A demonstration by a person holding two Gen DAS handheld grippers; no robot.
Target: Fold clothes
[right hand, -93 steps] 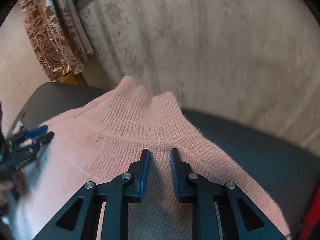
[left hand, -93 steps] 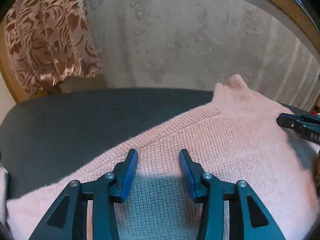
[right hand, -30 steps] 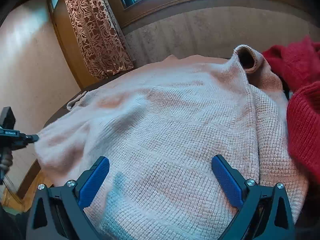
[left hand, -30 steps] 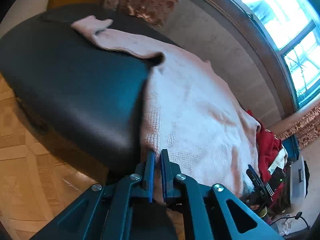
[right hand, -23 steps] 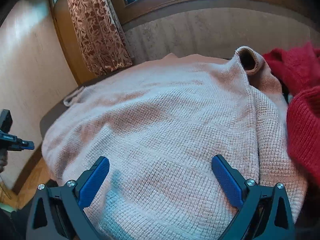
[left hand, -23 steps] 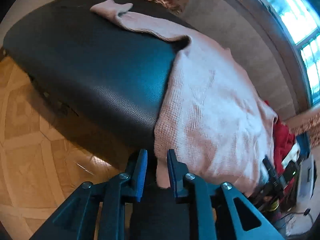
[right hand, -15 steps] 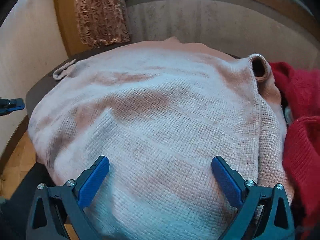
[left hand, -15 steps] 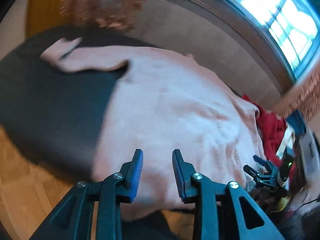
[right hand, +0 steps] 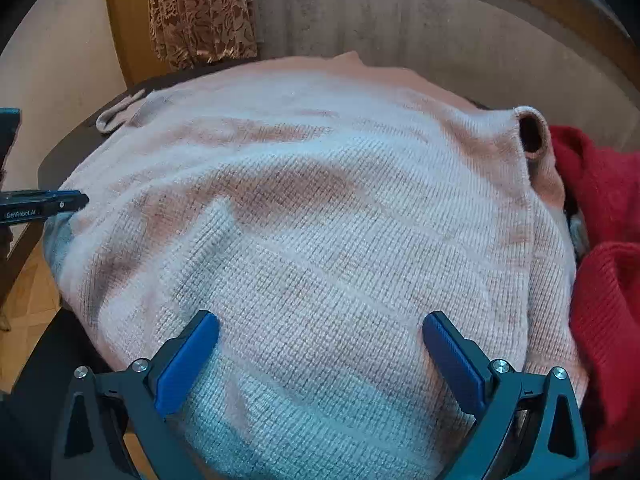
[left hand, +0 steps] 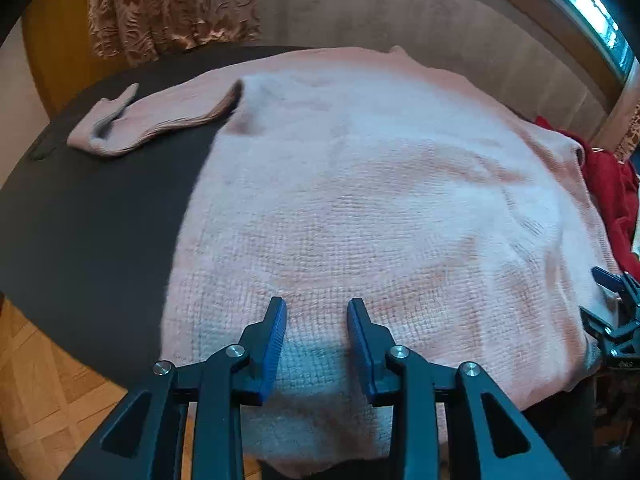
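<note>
Sweater: we see the pale pink knitted sweater [left hand: 380, 200] spread flat over the dark round table [left hand: 88, 216].
Left gripper [left hand: 316, 308]: we have it parted, empty.
Right gripper [right hand: 320, 328]: ours gapes wide, empty.

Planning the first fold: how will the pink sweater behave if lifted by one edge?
The pink sweater is likely floppy: its knit drapes over the dark seat. Probably grippy, not slippery, given the fuzzy weave. Its spread sleeve may trail.

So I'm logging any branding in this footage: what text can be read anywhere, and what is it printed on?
"GenRobot.AI": white lettering on the side of the left gripper, seen at the left edge of the right wrist view.
Small print on the right gripper, at the right edge of the left wrist view: too small to read.
No text shows on the pink sweater.
</note>
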